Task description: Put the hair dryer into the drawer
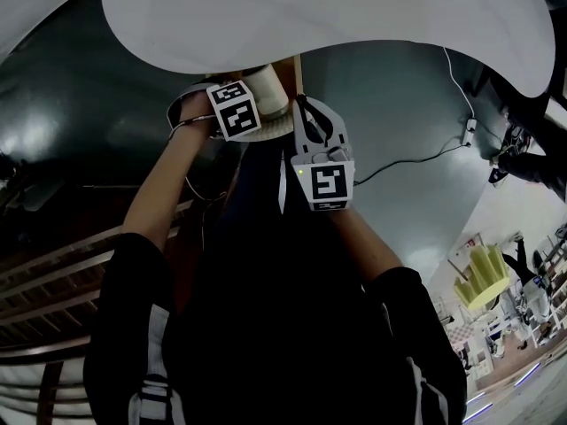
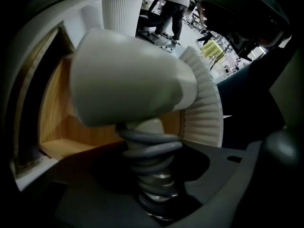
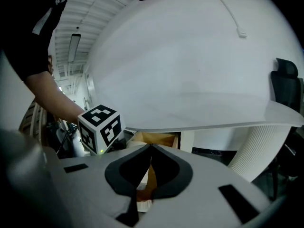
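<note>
hair dryer [image 2: 128,80]: at mouth of open drawer [image 2: 61,122], not in yet
left gripper [image 2: 153,184]: fingers clamped on cord-wrapped handle
right gripper [image 3: 151,148]: fingers pressed together, empty
risk: nozzle could catch worktop [image 3: 190,70] edge; grip on coiled cord may slip

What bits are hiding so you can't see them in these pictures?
1. Left gripper view: the left tongs and wound grey cord cover the hair dryer's handle. Much of the drawer sits behind the dryer.
2. Head view: the white tabletop and the left marker cube hide nearly all of dryer and drawer.
3. Right gripper view: the shut right tongs block most of the drawer's inside.
</note>
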